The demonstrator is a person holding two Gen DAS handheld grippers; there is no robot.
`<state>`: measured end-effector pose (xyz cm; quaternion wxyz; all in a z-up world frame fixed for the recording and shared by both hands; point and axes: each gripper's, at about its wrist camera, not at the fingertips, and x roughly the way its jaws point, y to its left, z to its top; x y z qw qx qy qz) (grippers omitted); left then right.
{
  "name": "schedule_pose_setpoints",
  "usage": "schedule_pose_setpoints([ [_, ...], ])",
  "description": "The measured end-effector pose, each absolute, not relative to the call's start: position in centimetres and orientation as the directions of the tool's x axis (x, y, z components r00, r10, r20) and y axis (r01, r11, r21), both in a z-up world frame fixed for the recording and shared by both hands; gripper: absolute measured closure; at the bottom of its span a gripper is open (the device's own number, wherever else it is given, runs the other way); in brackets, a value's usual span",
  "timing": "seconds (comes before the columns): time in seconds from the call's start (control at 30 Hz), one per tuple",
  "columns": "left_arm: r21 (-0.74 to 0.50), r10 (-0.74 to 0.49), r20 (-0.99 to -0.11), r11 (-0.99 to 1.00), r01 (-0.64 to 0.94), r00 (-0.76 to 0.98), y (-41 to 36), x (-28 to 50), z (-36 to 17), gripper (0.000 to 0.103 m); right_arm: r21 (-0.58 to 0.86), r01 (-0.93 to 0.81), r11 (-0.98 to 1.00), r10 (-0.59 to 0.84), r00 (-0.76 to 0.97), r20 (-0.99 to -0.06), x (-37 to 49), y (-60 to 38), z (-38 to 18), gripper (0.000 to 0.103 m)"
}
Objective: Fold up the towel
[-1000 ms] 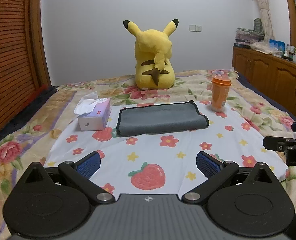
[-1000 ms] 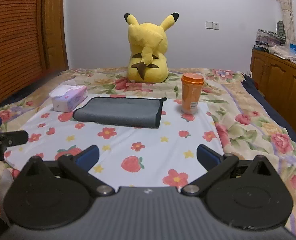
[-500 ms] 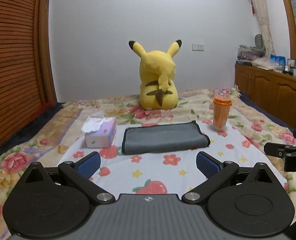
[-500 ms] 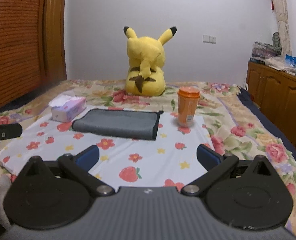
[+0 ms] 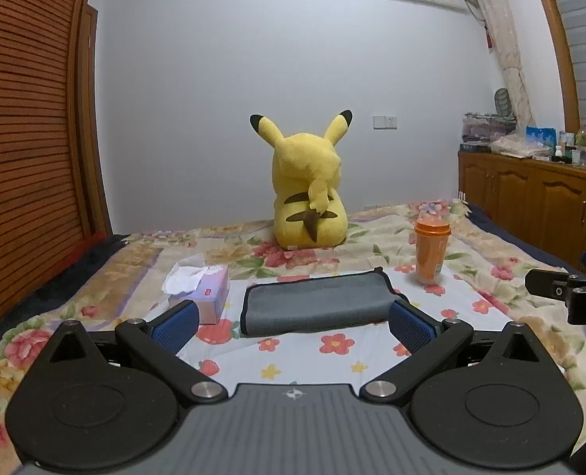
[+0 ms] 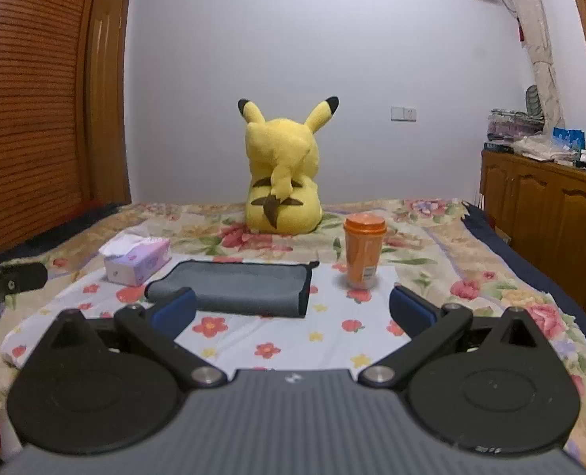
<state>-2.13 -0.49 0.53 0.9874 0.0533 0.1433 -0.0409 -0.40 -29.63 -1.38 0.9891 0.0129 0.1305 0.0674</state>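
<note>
- The grey towel is lying on the bed, seemingly folded already, between tissue box and orange cup.
- Left tool and right tool are hovering wide apart, gripping nothing; little seems left.

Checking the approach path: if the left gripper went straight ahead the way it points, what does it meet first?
Probably the folded gray towel: it lies dead ahead between the open left gripper fingers, with only bare floral sheet before it. If the line runs higher than it looks, the yellow plush behind comes next.
</note>
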Motion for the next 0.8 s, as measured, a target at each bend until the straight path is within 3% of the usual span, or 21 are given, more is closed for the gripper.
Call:
schedule_pose_setpoints([
  [0.8, 0.093, -0.066, -0.278, 0.991, 0.095, 0.958, -0.35, -2.27, 0.50, 0.000, 0.053, -0.108, 0.993, 0.117, 0.967, -0.226, -0.62, -29.96, -1.31, 0.000],
])
